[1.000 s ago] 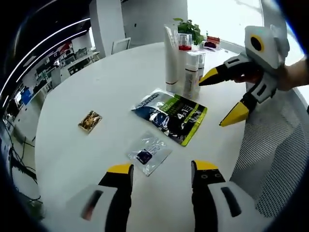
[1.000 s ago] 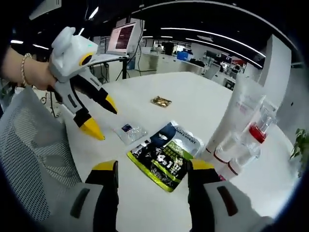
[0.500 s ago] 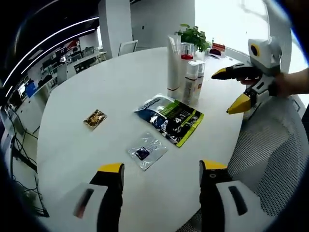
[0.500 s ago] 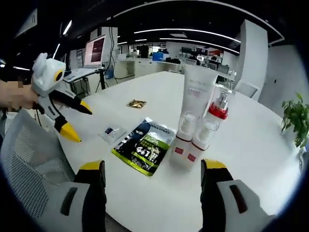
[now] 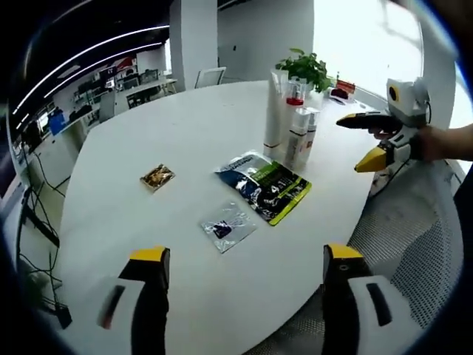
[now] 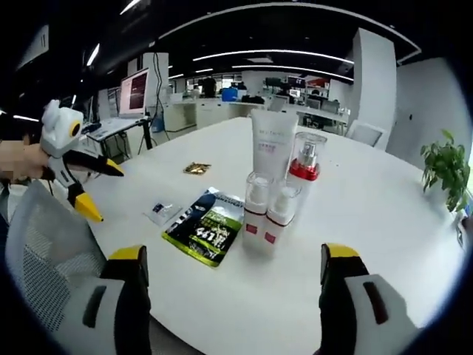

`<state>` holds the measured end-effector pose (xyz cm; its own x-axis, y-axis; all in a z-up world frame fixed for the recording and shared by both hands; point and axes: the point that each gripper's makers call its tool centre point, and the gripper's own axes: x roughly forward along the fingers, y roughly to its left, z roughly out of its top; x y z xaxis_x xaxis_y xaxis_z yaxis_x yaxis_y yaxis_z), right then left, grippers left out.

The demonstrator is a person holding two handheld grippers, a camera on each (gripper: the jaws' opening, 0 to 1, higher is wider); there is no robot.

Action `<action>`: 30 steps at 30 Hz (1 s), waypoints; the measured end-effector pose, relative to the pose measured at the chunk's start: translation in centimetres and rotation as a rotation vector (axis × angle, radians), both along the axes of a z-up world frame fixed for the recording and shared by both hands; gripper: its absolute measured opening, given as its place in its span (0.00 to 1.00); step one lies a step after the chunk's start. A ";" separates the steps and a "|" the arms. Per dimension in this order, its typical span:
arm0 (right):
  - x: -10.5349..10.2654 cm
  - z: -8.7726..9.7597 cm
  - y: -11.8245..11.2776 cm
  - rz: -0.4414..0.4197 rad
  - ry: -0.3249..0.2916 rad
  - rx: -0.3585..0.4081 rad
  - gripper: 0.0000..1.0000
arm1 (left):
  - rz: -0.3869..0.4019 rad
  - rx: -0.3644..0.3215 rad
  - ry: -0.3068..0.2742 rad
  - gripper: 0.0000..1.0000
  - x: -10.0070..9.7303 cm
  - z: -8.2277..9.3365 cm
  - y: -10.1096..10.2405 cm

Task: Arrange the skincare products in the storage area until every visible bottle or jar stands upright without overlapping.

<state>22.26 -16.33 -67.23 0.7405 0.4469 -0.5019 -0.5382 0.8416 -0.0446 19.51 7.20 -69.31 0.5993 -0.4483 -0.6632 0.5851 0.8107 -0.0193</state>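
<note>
Several skincare products stand upright in a tight cluster on the white round table (image 5: 185, 133): a tall white tube (image 5: 275, 111) (image 6: 273, 144), a clear pump bottle with a red collar (image 5: 295, 100) (image 6: 304, 166) and two small white bottles (image 5: 299, 140) (image 6: 256, 211). A green and black pouch (image 5: 264, 185) (image 6: 203, 229) lies flat beside them. My left gripper (image 5: 244, 255) (image 6: 101, 191) is open, back from the table edge. My right gripper (image 6: 233, 253) (image 5: 356, 142) is open too, held off the table's edge near the bottles, with nothing between its jaws.
A clear sachet (image 5: 228, 225) (image 6: 162, 213) and a gold sachet (image 5: 157, 177) (image 6: 196, 168) lie flat on the table. A potted plant (image 5: 307, 68) (image 6: 446, 166) stands farther off. A mesh chair (image 5: 414, 251) (image 6: 37, 259) is at the table's edge.
Both grippers have drawn back from the table, so the bottles and pouch look smaller and farther off. Both stay open. Nothing on the table has moved.
</note>
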 end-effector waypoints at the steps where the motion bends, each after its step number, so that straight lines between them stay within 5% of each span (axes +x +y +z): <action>1: 0.0 0.1 0.0 -0.001 -0.001 0.002 0.98 | 0.008 -0.002 0.001 0.91 0.0 -0.1 0.1; 30: -0.1 0.1 -0.4 -0.031 -0.001 0.012 0.99 | 0.089 0.002 0.012 0.94 -0.9 0.1 2.0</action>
<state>22.17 -16.75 -67.16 0.7546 0.4303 -0.4954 -0.5122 0.8582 -0.0347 18.59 9.24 -69.20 0.6291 -0.3921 -0.6712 0.5101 0.8598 -0.0241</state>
